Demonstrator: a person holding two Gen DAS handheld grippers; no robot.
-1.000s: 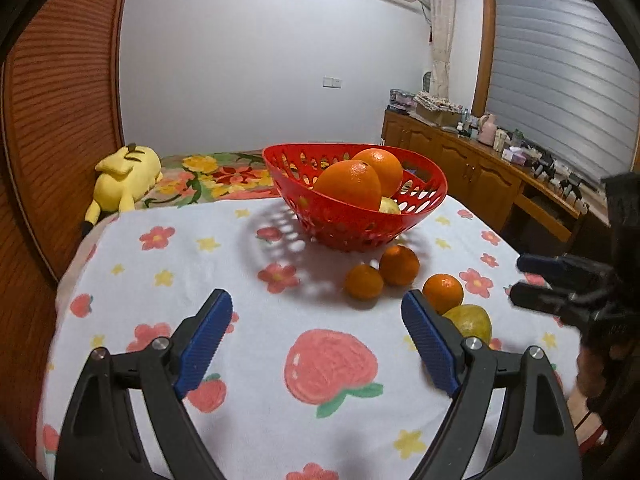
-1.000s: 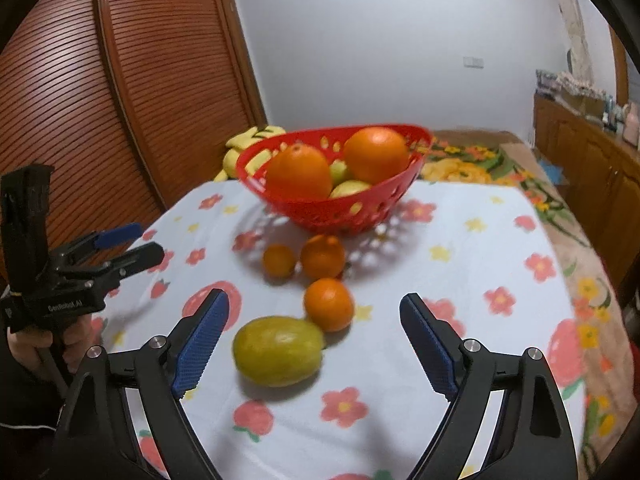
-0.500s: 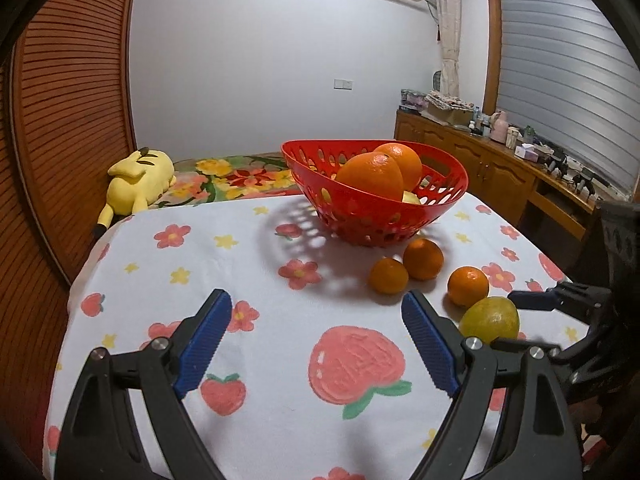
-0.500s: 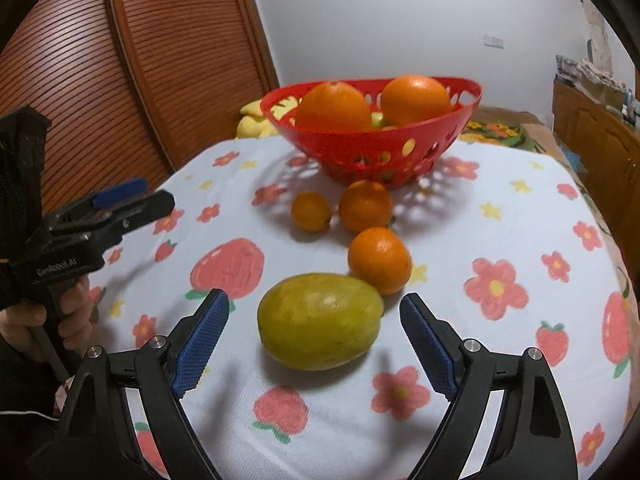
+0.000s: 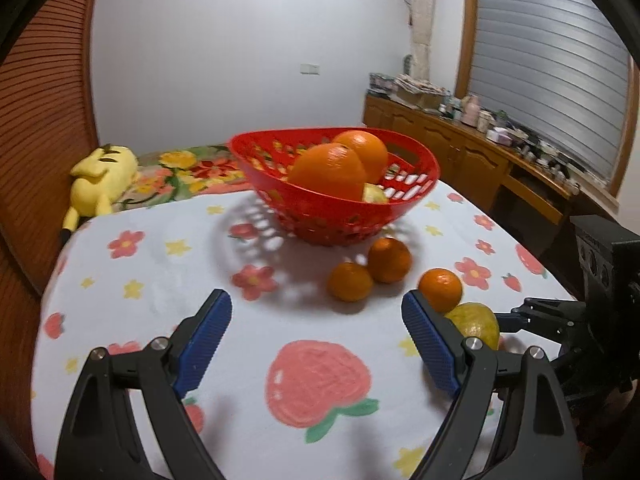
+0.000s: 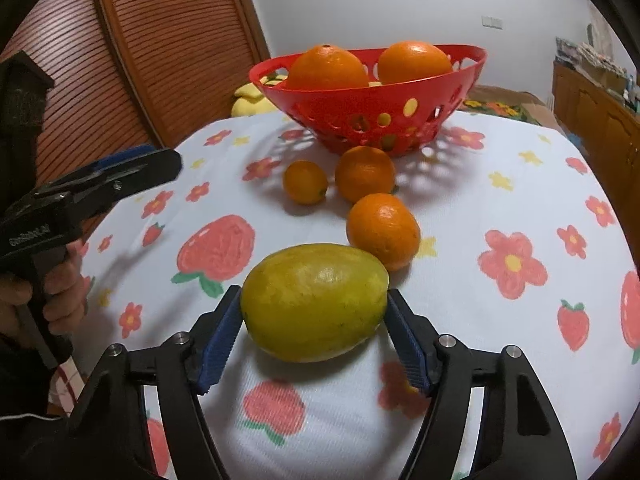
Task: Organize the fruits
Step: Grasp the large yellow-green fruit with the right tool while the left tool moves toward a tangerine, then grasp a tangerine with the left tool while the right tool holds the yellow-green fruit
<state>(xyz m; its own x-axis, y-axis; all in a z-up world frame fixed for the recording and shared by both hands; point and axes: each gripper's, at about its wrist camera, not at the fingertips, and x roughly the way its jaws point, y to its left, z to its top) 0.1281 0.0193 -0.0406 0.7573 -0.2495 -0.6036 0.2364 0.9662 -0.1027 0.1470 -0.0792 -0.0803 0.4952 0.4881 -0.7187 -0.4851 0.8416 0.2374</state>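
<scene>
Right hand-held gripper (image 6: 314,320): my jaws are closing on the mango; both ribbed blue pads look to be against its two ends, the fruit squarely between them.
Mango (image 6: 315,301): yellow-green, smooth, oval, lying on its side on the surface, nearest to me of all the loose fruit.
Left hand-held gripper (image 5: 316,336): my jaws stand wide apart with nothing between them, held over a strawberry print on the cloth; black frame, blue ridged pads.
Nearest orange (image 6: 383,231): small, round, dimpled skin, just beyond the mango and apparently touching it.
Two further oranges: one mid-sized (image 6: 365,174), one smaller (image 6: 305,182), side by side near the foot of the basket.
Basket (image 6: 320,106): red plastic, boat-shaped, walls pierced with round and slotted holes, standing at the far side of the surface.
Basket contents: two large oranges (image 6: 327,68) rising over the rim, a pale yellow fruit partly hidden under them.
Surface (image 6: 500,208): covered in white textured cloth printed with red flowers, yellow stars and strawberries.
Plush toy (image 5: 102,178): yellow, soft, lying on the flowered bedding beyond the surface.
</scene>
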